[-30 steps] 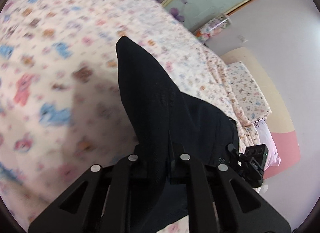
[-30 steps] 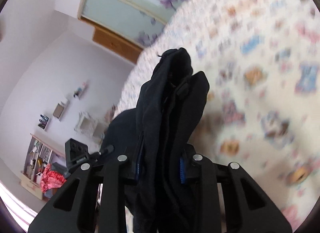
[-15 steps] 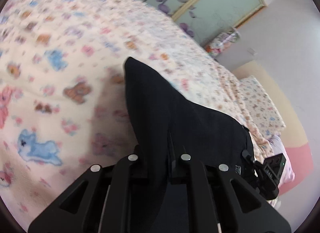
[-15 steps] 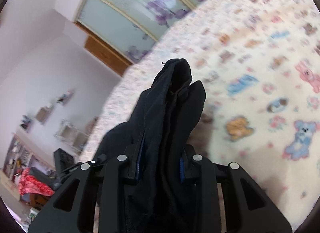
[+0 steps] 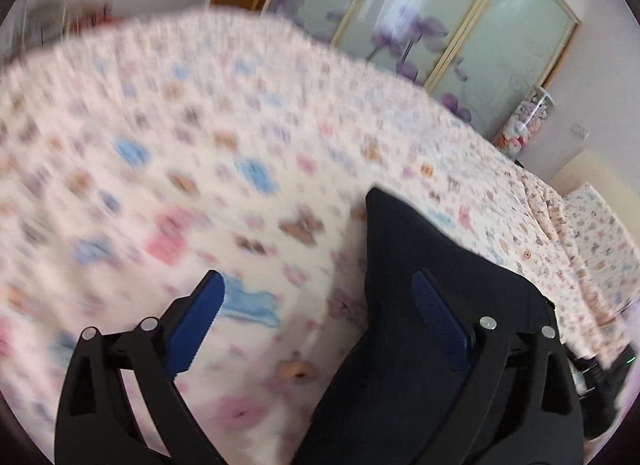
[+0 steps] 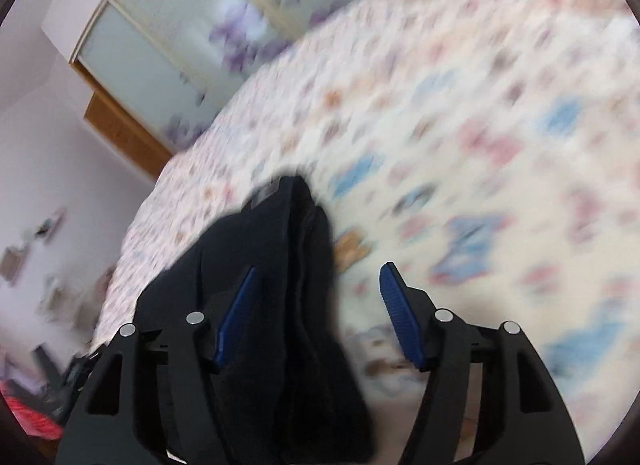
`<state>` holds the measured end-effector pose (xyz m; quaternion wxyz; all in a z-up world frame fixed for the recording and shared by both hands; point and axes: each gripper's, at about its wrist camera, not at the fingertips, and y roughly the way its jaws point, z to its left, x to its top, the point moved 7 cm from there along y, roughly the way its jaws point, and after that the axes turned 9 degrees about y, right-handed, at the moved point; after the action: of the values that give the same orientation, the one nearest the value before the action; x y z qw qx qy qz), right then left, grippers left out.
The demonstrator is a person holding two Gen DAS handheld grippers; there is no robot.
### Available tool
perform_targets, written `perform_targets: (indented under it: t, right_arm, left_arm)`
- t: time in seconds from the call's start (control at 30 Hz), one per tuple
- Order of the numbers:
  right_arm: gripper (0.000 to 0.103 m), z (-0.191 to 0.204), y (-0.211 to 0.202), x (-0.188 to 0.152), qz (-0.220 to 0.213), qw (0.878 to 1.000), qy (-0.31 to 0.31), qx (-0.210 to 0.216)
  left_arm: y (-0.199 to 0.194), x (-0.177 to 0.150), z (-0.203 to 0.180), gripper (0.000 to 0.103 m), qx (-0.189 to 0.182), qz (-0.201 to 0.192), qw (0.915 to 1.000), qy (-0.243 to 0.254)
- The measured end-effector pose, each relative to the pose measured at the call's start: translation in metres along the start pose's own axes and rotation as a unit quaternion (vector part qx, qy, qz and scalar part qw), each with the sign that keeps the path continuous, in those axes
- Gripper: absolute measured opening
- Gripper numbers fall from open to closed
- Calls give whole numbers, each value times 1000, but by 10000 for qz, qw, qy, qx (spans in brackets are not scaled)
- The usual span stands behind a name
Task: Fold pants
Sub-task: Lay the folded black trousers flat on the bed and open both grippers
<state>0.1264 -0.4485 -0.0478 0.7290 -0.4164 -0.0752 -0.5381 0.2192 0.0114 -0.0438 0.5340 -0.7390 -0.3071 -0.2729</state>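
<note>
Left wrist view: my left gripper (image 5: pixel 316 297) has just been opening, its jaws now spread wide and gripping nothing. The black fabric pants (image 5: pixel 424 305) lie on the pastel bear-print bedspread (image 5: pixel 200 169), under and around the right-hand blue pad (image 5: pixel 438 321); the left-hand pad is over bare bedspread. I judge this the release step after laying a fold down.

Right wrist view: my right gripper (image 6: pixel 316 309) has also just been opening, jaws apart and let go. The bunched pants lie between the jaws, against the left-hand pad (image 6: pixel 236 317) and clear of the right-hand one.

Next: back both grippers off without snagging cloth, then find new edges to pinch.
</note>
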Motion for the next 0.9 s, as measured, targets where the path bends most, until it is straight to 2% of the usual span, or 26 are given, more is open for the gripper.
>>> perform_targets:
  t: [0.03,0.13,0.23,0.3,0.37,0.43,0.5,0.53,0.6,0.7,0.83,0.9]
  right_arm:
    - [65,12,-16,0,-95,9995,-130,263]
    - [69,49,-42,-17,198,9929,-404,1102]
    - [70,66,-50,-44,561,9853,-539,1522]
    - [70,64,-45,-65,918,9827,-609,1486]
    - [70,58,-34,-76,1154,9825,-689,1290]
    - [71,39,-16,-88,1546,9821,-505,948]
    - [70,24,0,-91,1853,9759,51,1152]
    - [70,17,2,-88,1909,9708,451,1383]
    - [70,12,2,-85,2002,9644,726,1567]
    - [70,10,1,-85,1939,9651,657,1631]
    - [73,15,-9,-87,1781,9698,424,1609]
    - [74,22,-22,-88,1680,9738,223,1515]
  left_arm:
    - [-13,2,-5,100,-50,-169,9997,140]
    - [-46,-3,-46,101,-1045,-430,9922,527]
    - [-48,-15,-78,101,-1618,-188,9847,619]
    - [-38,-27,-93,101,-1832,105,9811,607]
    - [-25,-41,-98,101,-1807,375,9808,626]
    - [-4,-57,-97,101,-1559,767,9823,702]
    - [23,-76,-89,101,-1481,1188,9788,773]
    - [27,-81,-89,101,-1465,1209,9784,811]
    - [30,-89,-92,101,-1227,968,9803,1204]
    - [30,-94,-100,101,-753,914,9793,1640]
    - [22,-93,-102,101,-724,817,9805,1637]
    - [9,-92,-98,101,-480,620,9826,1686]
